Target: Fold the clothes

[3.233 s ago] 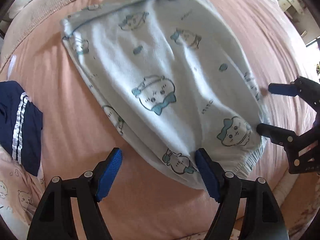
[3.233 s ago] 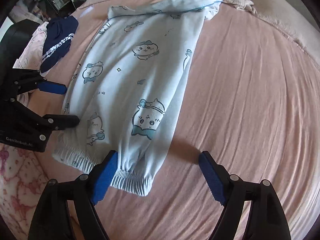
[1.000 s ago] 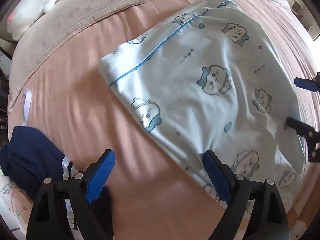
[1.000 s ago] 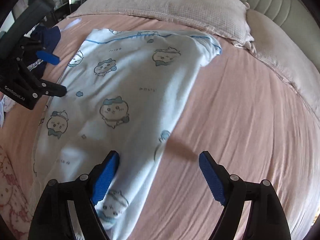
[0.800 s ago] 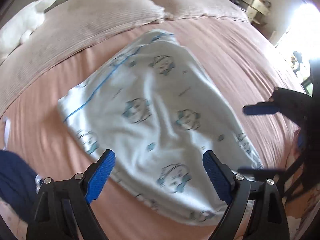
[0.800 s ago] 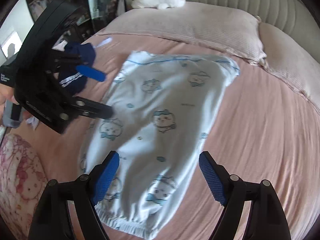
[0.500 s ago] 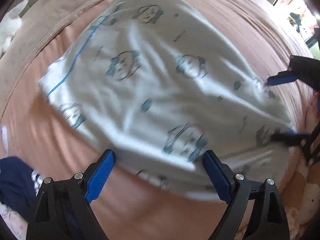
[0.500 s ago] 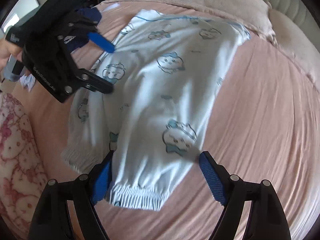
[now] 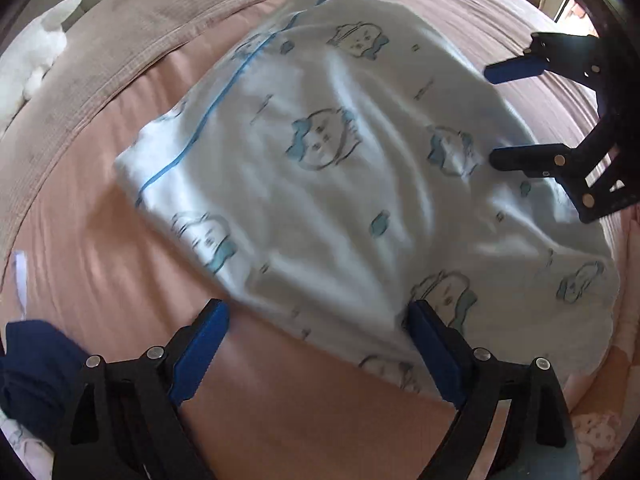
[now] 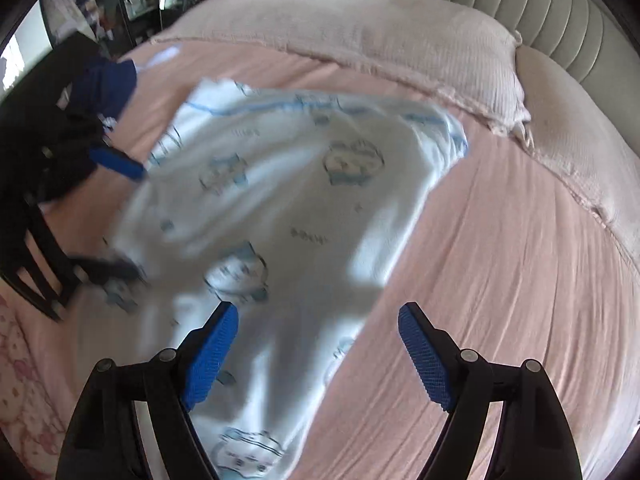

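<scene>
Light blue pyjama trousers (image 9: 328,168) with a cartoon print lie spread on the pink bed sheet (image 9: 100,248). My left gripper (image 9: 316,328) hangs open over their near edge, its right finger above the cloth and its left finger over bare sheet. In the right wrist view the trousers (image 10: 288,200) look blurred. My right gripper (image 10: 316,320) is open above one leg, with the cloth under its left finger and nothing pinched. Each view shows the other gripper: the right gripper (image 9: 494,114) at the trousers' far side, the left gripper (image 10: 120,216) at their left edge.
A navy garment (image 9: 32,364) lies left of the trousers, also seen as the navy garment (image 10: 104,84). Beige pillows (image 10: 360,40) and a padded headboard (image 10: 540,12) line the far side. A white plush toy (image 9: 32,52) rests on a pillow. A pink printed cloth (image 10: 16,380) lies at the near left.
Both grippers have stayed open. The right gripper has moved from the cuffed end farther up the leg. The left gripper has shifted so the trousers' edge sits between its fingers.
</scene>
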Motion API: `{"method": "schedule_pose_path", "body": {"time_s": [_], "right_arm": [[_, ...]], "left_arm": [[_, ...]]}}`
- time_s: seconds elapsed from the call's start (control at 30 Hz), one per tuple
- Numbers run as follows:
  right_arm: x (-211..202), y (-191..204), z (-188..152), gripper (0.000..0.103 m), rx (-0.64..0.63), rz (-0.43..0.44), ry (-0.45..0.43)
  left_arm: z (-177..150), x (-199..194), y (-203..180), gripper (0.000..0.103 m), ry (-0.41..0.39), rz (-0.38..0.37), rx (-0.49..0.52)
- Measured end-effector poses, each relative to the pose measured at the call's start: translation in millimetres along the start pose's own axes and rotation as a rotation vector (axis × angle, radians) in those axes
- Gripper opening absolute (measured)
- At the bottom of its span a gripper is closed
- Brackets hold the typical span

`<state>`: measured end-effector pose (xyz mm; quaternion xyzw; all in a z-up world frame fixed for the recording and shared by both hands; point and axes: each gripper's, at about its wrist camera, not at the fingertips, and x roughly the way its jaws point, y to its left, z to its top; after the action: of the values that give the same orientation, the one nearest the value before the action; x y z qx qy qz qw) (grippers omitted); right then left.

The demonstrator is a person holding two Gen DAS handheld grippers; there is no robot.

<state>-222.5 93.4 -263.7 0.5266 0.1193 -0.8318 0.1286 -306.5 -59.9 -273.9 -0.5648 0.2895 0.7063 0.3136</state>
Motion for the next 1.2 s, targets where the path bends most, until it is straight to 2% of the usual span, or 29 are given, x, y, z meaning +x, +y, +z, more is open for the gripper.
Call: {"method": "schedule_pose_path", "body": {"time_s": [0.07,0.1,0.17,0.27,0.33,0.4,0.47,0.53,0.6,0.67,0.7,0.8,0.9,1.03,1.13,1.2], "right_arm": [[-1,-5,-14,0.085,-0.005,-0.008,0.011],[-8,-8,-13,0.085,0.012,-0.003,-0.006],[-23,-14,-9,0.085,0.054,0.01,-0.06],[-26,-9,3,0.085,0.032,0.051,-0.077],[-20,-5,0,0.085,-0.002,0.042,-0.04],[-16,-10,-12,0.085,-0.005,0.036,-0.014],[-7,-17,-25,0.085,-0.027,0.016,0.051],[-13,-29,-36,0.085,-0.033,0.006,0.063],[-24,-39,-43,0.085,-0.02,-0.04,0.062],[-40,-37,-44,0.085,-0.014,0.043,0.014],[-47,-31,-43,0.085,-0.016,0.1,-0.016],[-45,19,-24,0.086,-0.146,0.219,-0.083],[-32,56,-26,0.086,-0.282,0.239,-0.082],[-3,56,-23,0.086,-0.282,0.239,-0.034],[-5,47,-33,0.086,-0.394,0.204,-0.014],[-14,27,-41,0.086,-0.416,0.205,0.003]], "left_arm": [[-9,-3,11,0.094,0.045,0.017,-0.032],[-9,-9,11,0.093,0.031,0.018,-0.038],[1,-28,0,0.093,-0.082,-0.07,-0.037],[26,-23,-36,0.094,-0.137,-0.138,0.053],[44,-15,-62,0.094,-0.161,-0.176,0.12],[55,4,-68,0.094,-0.143,-0.213,0.172],[48,17,-72,0.093,-0.117,-0.176,0.241],[36,17,-70,0.093,-0.082,-0.145,0.282],[27,10,-59,0.093,-0.062,-0.146,0.246],[22,3,-47,0.093,-0.041,-0.154,0.181],[21,-3,-45,0.093,-0.065,-0.154,0.168],[34,-14,-40,0.093,-0.182,-0.112,0.135],[64,-5,-21,0.093,-0.238,-0.067,0.053],[91,21,-17,0.093,-0.22,-0.085,0.039],[38,21,-25,0.095,-0.205,-0.049,0.113],[15,16,-15,0.095,-0.169,-0.052,0.11]]}}
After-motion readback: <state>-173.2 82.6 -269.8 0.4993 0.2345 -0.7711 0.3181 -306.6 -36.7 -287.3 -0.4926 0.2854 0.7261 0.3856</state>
